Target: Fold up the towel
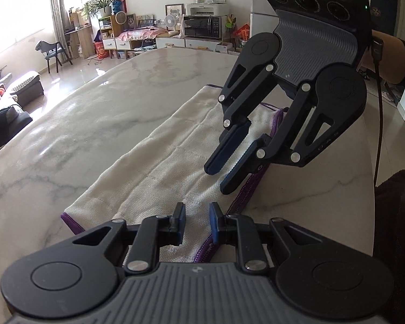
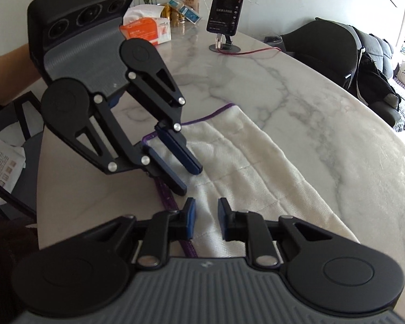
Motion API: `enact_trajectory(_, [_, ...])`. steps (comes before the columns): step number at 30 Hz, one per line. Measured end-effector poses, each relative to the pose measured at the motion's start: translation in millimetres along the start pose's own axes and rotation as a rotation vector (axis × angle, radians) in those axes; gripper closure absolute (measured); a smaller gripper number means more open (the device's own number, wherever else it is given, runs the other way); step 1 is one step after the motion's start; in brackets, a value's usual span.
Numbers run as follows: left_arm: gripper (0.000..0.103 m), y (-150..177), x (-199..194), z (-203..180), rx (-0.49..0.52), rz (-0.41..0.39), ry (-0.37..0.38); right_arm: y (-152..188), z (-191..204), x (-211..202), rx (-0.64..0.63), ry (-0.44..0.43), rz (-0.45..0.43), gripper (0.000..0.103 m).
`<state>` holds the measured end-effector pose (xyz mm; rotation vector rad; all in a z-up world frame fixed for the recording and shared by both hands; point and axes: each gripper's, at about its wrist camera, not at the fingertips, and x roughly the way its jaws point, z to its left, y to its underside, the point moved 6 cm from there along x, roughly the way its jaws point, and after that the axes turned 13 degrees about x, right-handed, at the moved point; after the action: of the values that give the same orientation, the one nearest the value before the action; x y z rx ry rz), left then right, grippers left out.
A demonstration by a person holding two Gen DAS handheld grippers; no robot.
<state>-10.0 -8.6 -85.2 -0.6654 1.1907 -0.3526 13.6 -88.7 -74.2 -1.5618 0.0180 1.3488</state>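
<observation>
A white towel (image 1: 159, 167) with purple stitched edging lies folded into a long strip on the marble table (image 1: 75, 124); it also shows in the right wrist view (image 2: 251, 172). My left gripper (image 1: 197, 222) is open and empty, just above the towel's near end by the purple hem. It also shows in the right wrist view (image 2: 187, 176), tips down over the towel's edge. My right gripper (image 2: 205, 221) is open and empty over the towel's other end. In the left wrist view it (image 1: 221, 178) points down at the towel, jaws apart.
At the table's far end stand a phone on a stand (image 2: 225, 10) with a red cable, a tissue pack (image 2: 147, 31) and bottles (image 2: 192, 0). A dark chair (image 2: 329, 51) stands beyond the table's edge. Bare marble lies beside the towel.
</observation>
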Motion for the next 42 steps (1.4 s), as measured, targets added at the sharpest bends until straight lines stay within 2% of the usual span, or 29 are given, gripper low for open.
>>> enact_trajectory(7, [0.083, 5.5, -0.2, 4.7, -0.017, -0.015, 0.011, 9.2, -4.4, -4.2, -0.003, -0.012, 0.012, 0.084])
enact_trajectory(18, [0.083, 22.2, -13.5, 16.2, -0.076, -0.042, 0.04, 31.7, -19.2, -29.4, 0.019, 0.014, 0.016, 0.084])
enact_trajectory(42, [0.083, 39.9, -35.5, 26.0, -0.174, -0.084, 0.049, 77.6, -57.0, -72.0, 0.12, 0.108, 0.025, 0.084])
